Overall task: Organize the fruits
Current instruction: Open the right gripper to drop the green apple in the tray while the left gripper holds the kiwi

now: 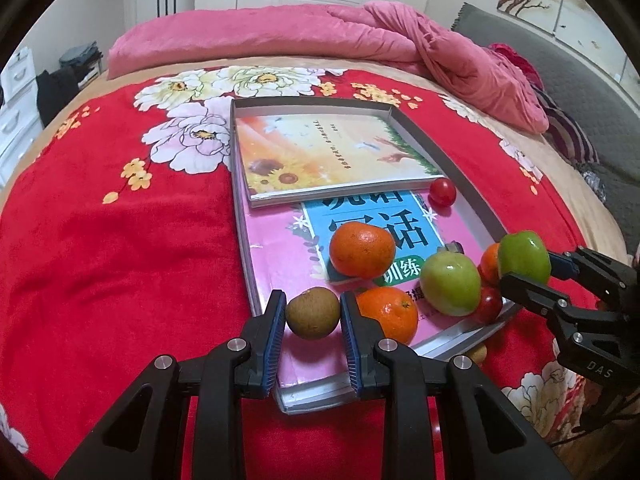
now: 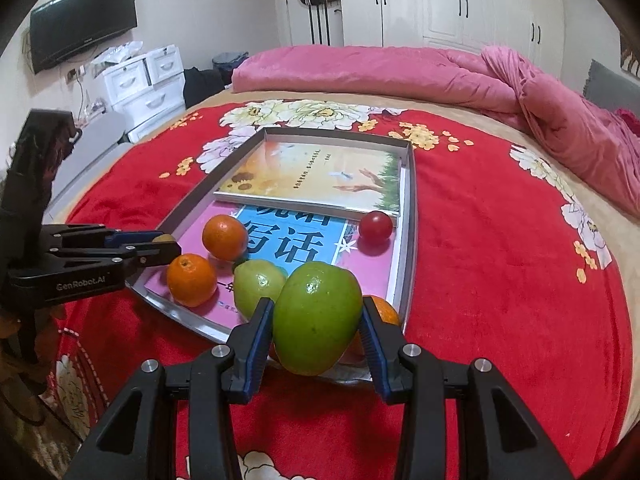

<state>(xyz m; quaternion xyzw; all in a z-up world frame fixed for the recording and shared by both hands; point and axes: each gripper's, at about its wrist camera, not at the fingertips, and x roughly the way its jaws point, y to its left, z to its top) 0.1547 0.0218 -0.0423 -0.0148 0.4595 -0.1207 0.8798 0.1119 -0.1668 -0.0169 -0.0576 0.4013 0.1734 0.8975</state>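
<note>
Left gripper (image 1: 313, 314) clamped across small brown fruit (image 1: 313, 312); right gripper (image 2: 316, 318) clamped on green apple (image 2: 318, 318). Probably light, firm, smooth-skinned; best pinched at widest girth, gently, over tray (image 2: 410, 216).

Two oranges (image 1: 362, 254), a green apple (image 1: 451, 283) and a red tomato (image 1: 442, 192) lie in the tray (image 1: 472, 196) — loosely spread.

Pink quilt (image 2: 400, 76) rumpled on bed; television (image 2: 84, 20) on wall.
</note>
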